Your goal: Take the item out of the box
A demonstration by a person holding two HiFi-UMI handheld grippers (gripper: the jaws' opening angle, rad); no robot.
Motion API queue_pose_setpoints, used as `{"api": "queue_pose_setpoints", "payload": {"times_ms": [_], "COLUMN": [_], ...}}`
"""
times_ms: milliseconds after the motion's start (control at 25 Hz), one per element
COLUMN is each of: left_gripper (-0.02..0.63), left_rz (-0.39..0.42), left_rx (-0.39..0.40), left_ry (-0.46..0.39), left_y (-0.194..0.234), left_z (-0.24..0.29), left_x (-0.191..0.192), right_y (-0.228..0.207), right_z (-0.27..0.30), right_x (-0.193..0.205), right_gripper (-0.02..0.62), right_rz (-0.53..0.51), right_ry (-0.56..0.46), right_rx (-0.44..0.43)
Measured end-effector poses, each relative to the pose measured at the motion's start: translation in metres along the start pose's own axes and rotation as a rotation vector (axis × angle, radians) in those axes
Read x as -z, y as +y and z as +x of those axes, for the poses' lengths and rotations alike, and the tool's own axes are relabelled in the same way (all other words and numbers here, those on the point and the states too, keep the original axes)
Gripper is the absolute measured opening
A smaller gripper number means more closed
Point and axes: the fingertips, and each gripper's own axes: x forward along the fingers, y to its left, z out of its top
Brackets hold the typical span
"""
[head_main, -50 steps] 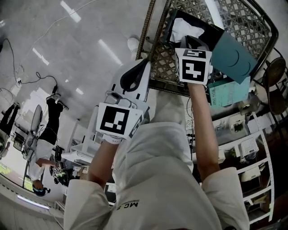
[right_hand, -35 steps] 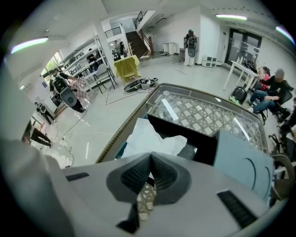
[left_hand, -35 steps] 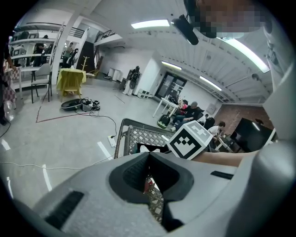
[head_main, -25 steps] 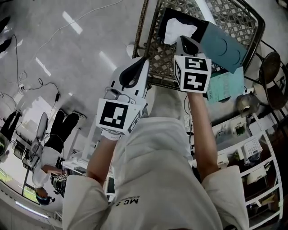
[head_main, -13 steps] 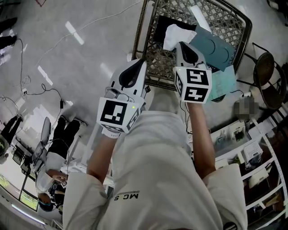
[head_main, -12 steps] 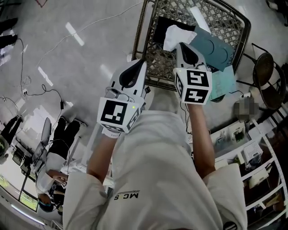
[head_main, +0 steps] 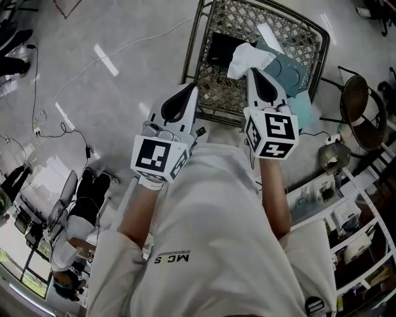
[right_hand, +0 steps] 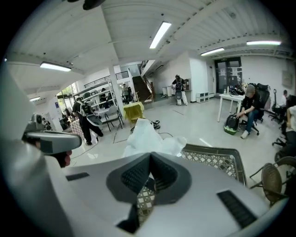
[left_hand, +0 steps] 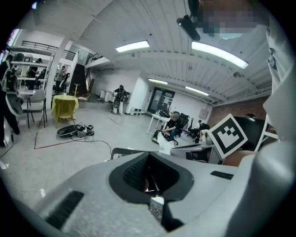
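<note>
A metal lattice worktop stands on a pale floor, seen from steeply above. On it sits a black box with its teal lid swung open to the right.

A crumpled white item, paper or cloth, hangs just above the box's right side. The right hand-held gripper is clenched on it. In the right gripper view the item juts up past the closed jaw tips, with the far room behind it and the worktop's rim below.

The left hand-held gripper hovers at the worktop's near edge. Its jaws are closed on nothing, with only lattice showing beyond them.

What has changed: a second or two ago the white item lay down inside the black box with the right hand-held gripper reaching in. Now it rides up with that gripper, and the box's dark interior is exposed. This suggests the item is out of the box or very nearly so.
</note>
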Motion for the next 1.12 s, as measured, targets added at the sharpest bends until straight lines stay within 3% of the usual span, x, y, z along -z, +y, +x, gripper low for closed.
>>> {"api": "queue_pose_setpoints", "payload": {"times_ms": [280,1120], "left_gripper": [0.020,0.020], "left_rz": [0.023,0.098], "left_rx": [-0.014,-0.062], "left_ry": [-0.064,-0.198], "left_y": [-0.001,-0.021], "left_z": [-0.020,-0.060], "left_x": [-0.024,-0.064], "right_y": [0.006,0.014], "right_z": [-0.034,-0.111], "right_x": [-0.018,-0.050], "right_gripper": [0.015,0.015], "right_rz": [0.045,-0.042], "right_ry": [-0.082,-0.350], "right_rx": [0.001,-0.003]}}
